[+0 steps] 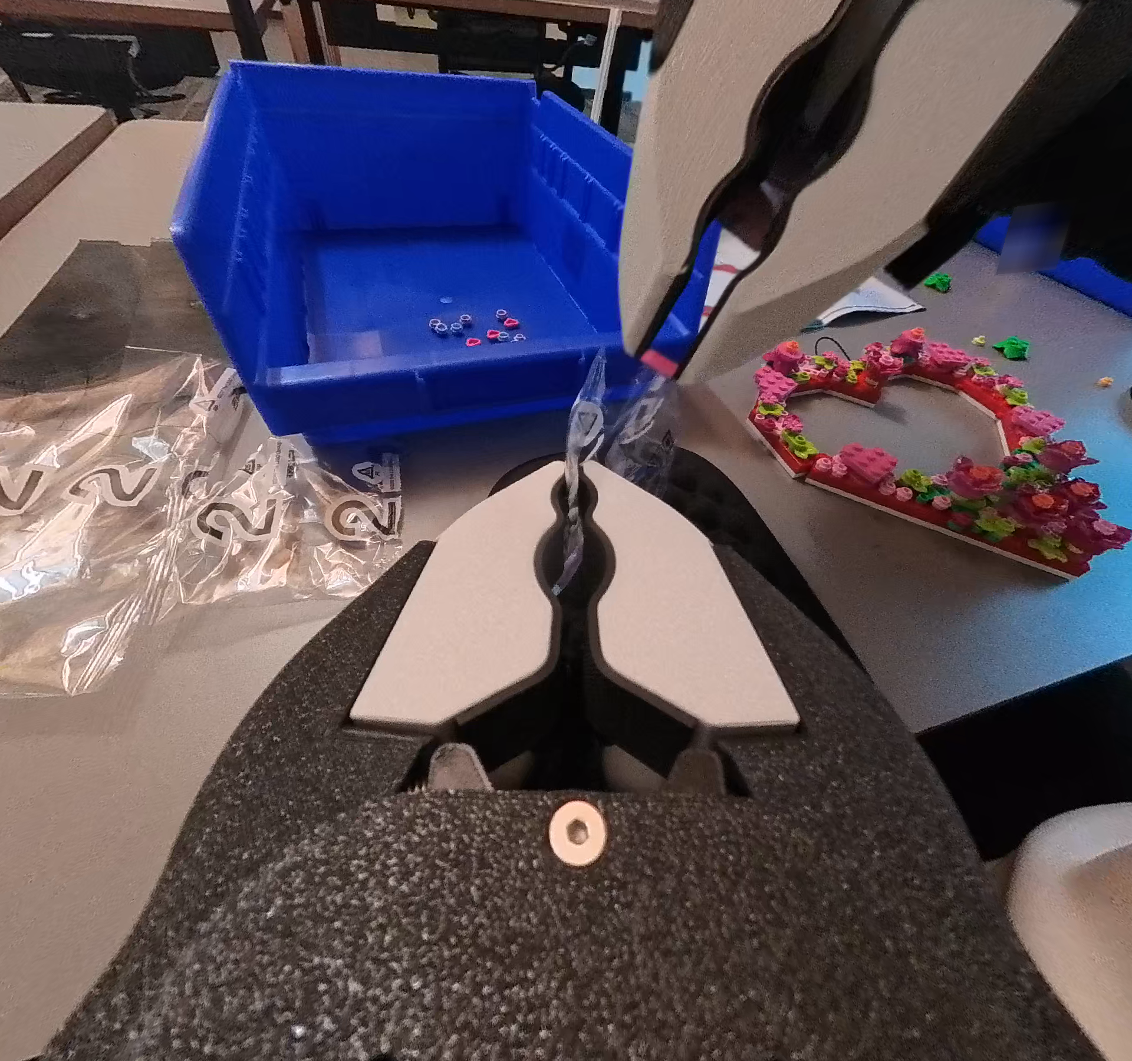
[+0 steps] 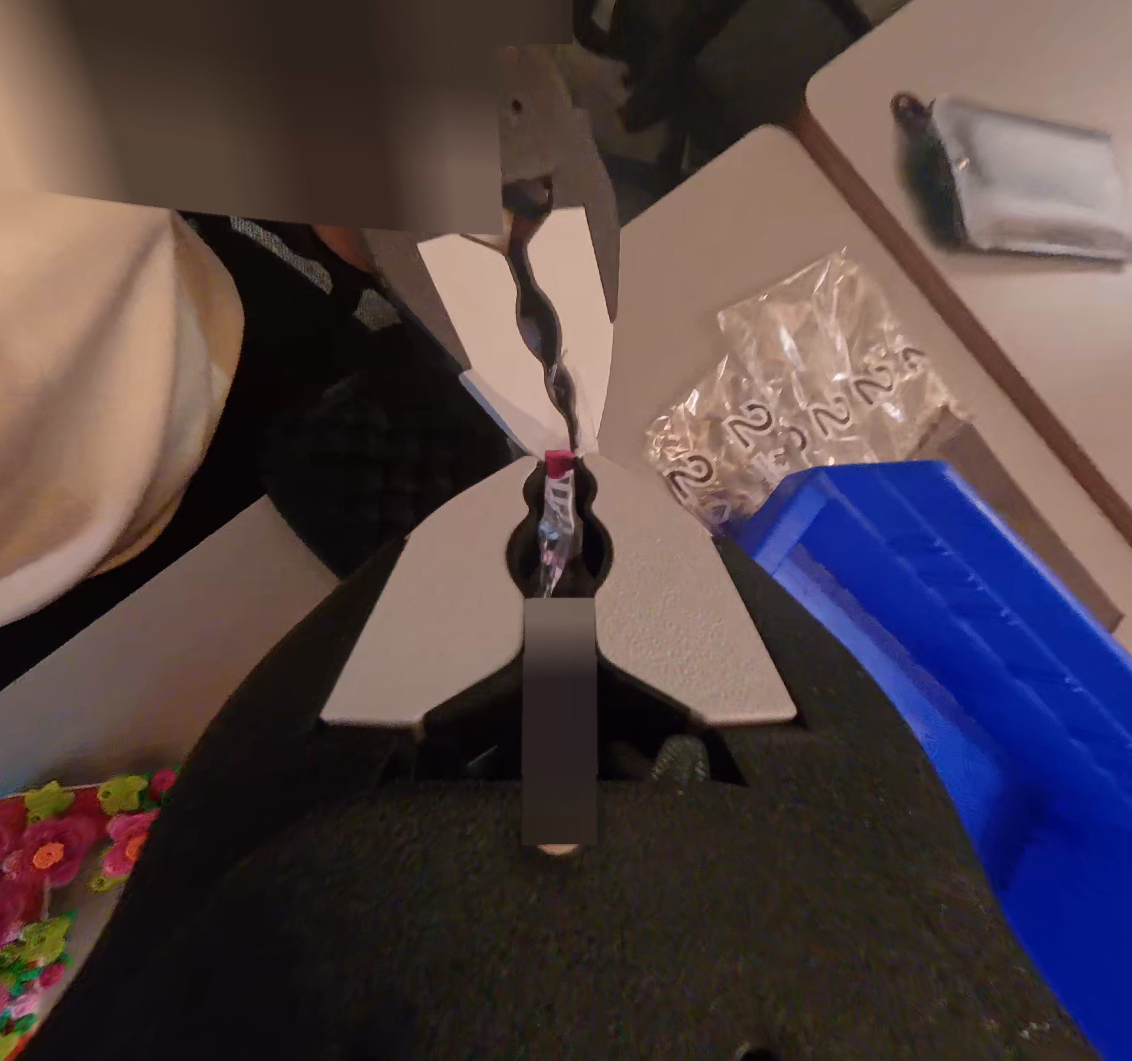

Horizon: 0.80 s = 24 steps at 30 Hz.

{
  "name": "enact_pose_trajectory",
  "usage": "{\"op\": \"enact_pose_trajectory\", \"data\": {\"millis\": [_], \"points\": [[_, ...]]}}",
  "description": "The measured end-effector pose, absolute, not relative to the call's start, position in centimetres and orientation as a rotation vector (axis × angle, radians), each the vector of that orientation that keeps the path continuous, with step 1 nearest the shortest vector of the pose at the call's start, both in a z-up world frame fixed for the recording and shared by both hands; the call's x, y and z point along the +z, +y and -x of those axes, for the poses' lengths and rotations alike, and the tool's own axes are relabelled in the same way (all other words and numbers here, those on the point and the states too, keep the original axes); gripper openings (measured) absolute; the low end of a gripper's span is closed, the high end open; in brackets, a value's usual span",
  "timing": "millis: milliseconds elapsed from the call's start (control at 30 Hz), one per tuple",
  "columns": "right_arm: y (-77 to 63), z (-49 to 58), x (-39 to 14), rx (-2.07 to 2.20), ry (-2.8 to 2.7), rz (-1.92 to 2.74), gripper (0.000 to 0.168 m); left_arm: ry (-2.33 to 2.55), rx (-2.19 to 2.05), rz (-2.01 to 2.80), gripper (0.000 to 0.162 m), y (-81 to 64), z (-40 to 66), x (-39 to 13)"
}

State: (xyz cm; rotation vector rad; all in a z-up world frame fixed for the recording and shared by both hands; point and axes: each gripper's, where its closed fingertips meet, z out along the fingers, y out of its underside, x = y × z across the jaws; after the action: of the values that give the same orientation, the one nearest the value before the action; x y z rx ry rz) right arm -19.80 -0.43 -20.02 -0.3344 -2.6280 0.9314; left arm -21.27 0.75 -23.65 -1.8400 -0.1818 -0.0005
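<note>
My left gripper [image 1: 574, 471] is shut on the lower part of a small clear plastic bag [image 1: 587, 419], just in front of a blue bin [image 1: 398, 395]. My right gripper [image 1: 660, 365] comes down from the upper right and is shut on the bag's upper part. A small pink piece [image 1: 660, 360] shows at its tips. In the right wrist view my right gripper [image 2: 560, 468] pinches the pink piece [image 2: 558, 462], and the clear bag [image 2: 554, 532] runs back between its fingers. The left gripper [image 2: 573, 440] meets it tip to tip. Several tiny pieces [image 1: 478, 327] lie in the bin.
Several empty clear bags [image 1: 153, 511] lie on the table at the left. A heart-shaped wreath of red, pink and green bricks [image 1: 919, 456] lies at the right, with loose green pieces [image 1: 1011, 347] behind it. A grey pouch [image 2: 1029, 186] lies on a neighbouring table.
</note>
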Motion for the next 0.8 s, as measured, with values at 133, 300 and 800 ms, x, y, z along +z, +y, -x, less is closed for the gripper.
{"op": "enact_pose_trajectory", "data": {"millis": [133,300,800], "points": [[0.2,20.0,-21.0,0.860,-2.670,0.386,0.013,-0.182,-0.006,1.838,0.000,0.7,21.2,-23.5],[0.5,20.1,-21.5,0.814,-2.696,0.393,0.016,-0.185,-0.017,1.840,0.000,0.8,21.3,-23.6],[14.8,26.6,-27.1,0.298,-2.948,0.497,0.016,-0.191,-0.038,1.839,0.000,0.8,21.3,-23.8]]}}
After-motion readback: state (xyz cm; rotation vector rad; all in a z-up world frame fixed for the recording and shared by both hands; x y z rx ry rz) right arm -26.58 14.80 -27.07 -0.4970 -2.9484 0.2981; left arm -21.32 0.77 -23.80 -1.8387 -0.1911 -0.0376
